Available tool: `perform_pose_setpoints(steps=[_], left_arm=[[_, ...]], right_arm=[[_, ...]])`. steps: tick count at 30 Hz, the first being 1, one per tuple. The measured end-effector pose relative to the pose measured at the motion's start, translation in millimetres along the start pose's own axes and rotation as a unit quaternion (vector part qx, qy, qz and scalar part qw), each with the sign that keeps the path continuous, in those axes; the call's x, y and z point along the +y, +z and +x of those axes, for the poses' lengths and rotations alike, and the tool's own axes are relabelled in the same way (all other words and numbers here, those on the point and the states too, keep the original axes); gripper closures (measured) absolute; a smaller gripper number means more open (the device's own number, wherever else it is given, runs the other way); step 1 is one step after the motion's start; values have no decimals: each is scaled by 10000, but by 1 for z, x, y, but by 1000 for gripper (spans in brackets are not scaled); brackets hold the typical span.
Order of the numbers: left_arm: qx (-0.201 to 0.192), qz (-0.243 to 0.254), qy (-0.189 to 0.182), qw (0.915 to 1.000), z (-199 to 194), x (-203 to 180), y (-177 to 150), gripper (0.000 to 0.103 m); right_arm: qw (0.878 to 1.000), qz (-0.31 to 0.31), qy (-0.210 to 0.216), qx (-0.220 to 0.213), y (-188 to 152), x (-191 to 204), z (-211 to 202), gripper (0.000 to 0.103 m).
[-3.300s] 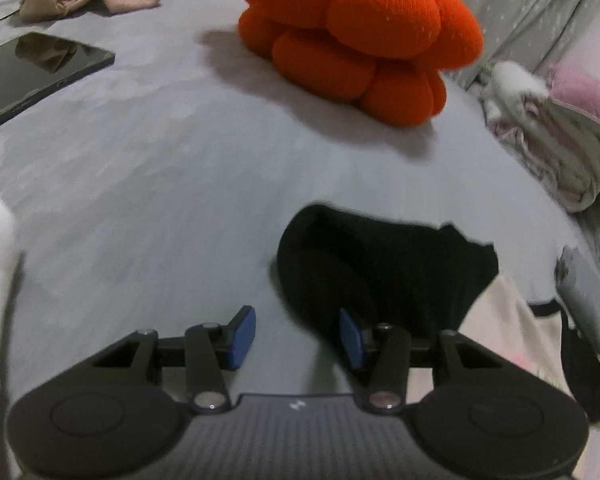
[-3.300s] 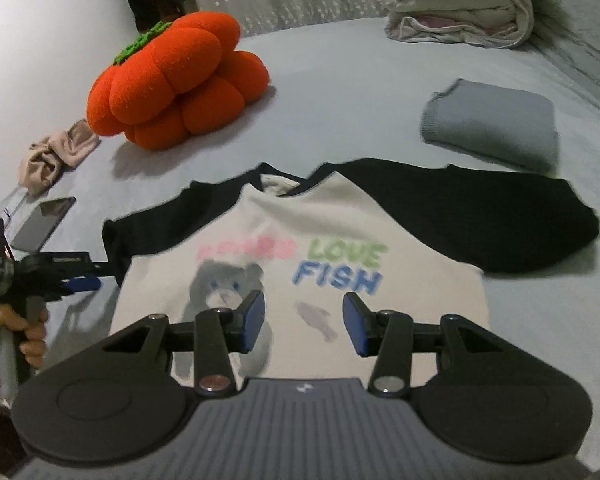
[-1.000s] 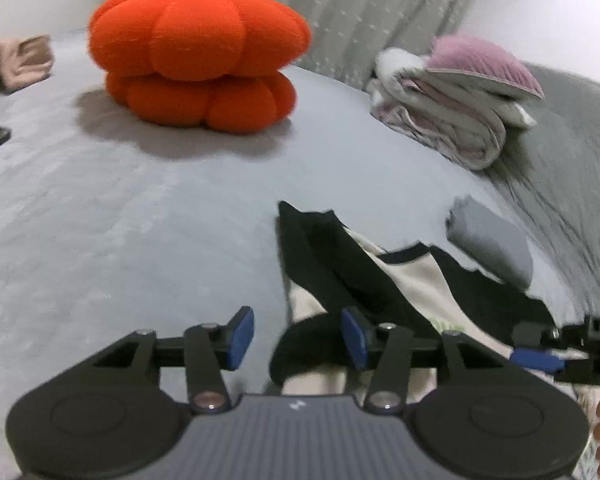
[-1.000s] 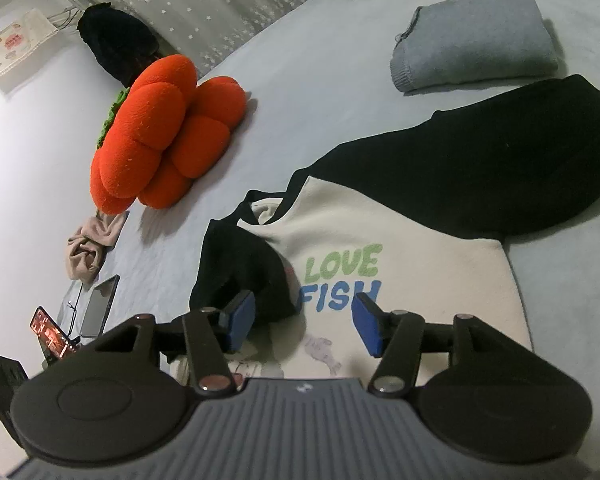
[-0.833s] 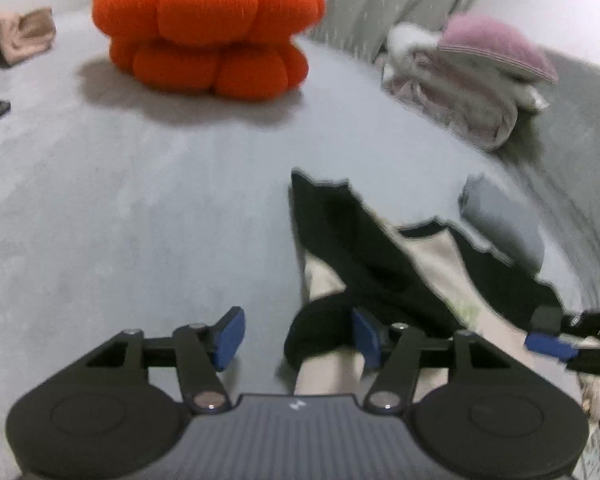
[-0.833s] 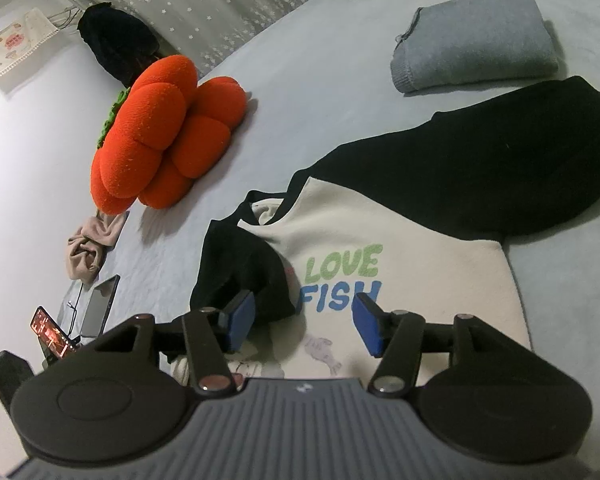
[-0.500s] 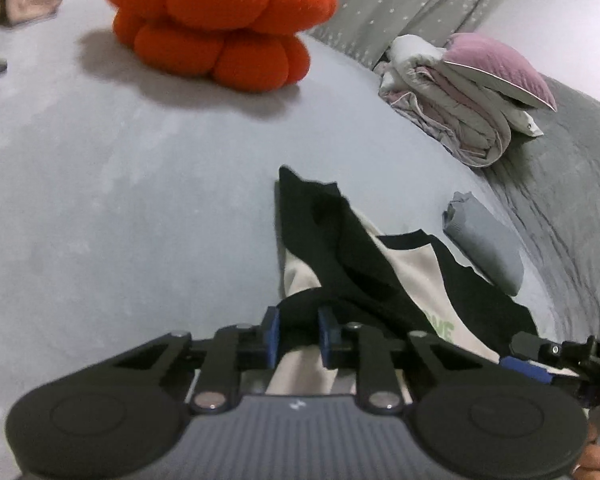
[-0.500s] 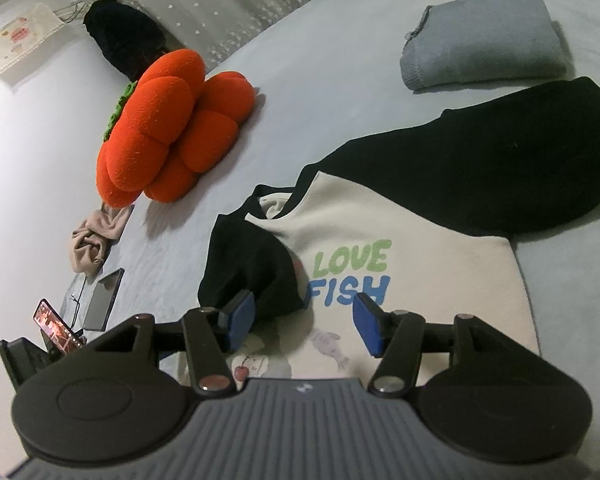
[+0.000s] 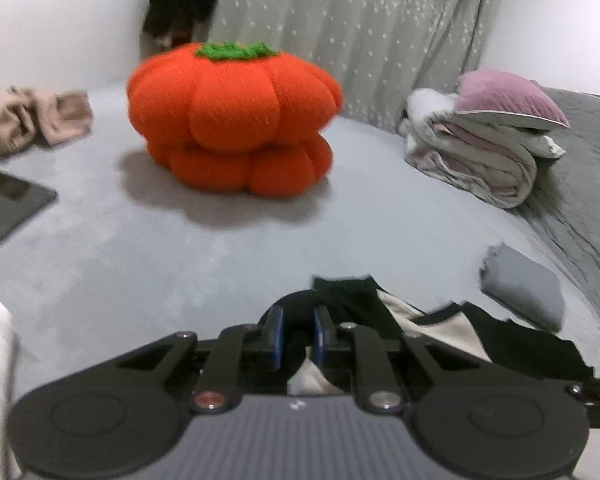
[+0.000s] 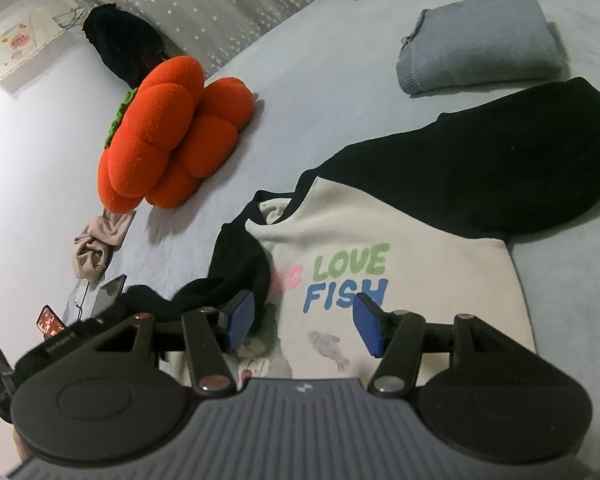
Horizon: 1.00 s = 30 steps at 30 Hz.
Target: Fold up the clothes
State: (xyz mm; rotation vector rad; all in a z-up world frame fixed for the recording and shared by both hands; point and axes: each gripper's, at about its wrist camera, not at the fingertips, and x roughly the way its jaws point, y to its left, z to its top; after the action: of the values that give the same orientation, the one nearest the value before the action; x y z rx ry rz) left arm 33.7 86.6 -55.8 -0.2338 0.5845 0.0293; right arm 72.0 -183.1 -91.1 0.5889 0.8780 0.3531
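Note:
A cream shirt [image 10: 380,248] with black sleeves and a "LOVE FISH" print lies flat on the grey bed [image 10: 320,80]. My left gripper [image 9: 297,336] is shut on the black left sleeve [image 9: 340,296], whose cuff bunches around its blue pads. In the right wrist view that sleeve [image 10: 240,264] is drawn across the shirt's left side toward the lower left. My right gripper [image 10: 304,322] hovers open just above the shirt's printed front, with nothing between its fingers. The other black sleeve [image 10: 500,184] lies stretched out to the right.
An orange pumpkin cushion [image 9: 232,120] sits behind the shirt. A folded grey garment [image 10: 480,40] lies at the back right, near a bedding pile [image 9: 484,148]. At the left are a beige cloth [image 9: 32,120], a dark tablet [image 9: 8,208] and a lit phone [image 10: 50,322].
My left gripper has shut on the black sleeve cuff and tilted up, lifting it. The sleeve now stretches further left over the shirt. The right gripper has stayed open, nearly still.

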Motion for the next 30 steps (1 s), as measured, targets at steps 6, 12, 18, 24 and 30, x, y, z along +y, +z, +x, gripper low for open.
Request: perform_pose_setpoints(steps=[6, 12, 18, 24, 30], left_arm=[[-265, 158, 539, 9981, -1, 21, 21, 88], [-539, 334, 1315, 9893, 11, 46, 47, 88], [-632, 231, 1985, 9778, 30, 81, 77, 88], [-570, 184, 2481, 9669, 44, 107, 94, 88], [-344, 171, 2903, 9562, 57, 130, 95, 87]], right_arm=[[10000, -12, -29, -2, 0, 0, 0, 44], [10000, -4, -89, 3, -1, -2, 1, 44], [9999, -13, -151, 35, -1, -4, 5, 44], [9996, -80, -251, 106, -1, -5, 12, 44], [9993, -170, -311, 152, -2, -4, 16, 44]])
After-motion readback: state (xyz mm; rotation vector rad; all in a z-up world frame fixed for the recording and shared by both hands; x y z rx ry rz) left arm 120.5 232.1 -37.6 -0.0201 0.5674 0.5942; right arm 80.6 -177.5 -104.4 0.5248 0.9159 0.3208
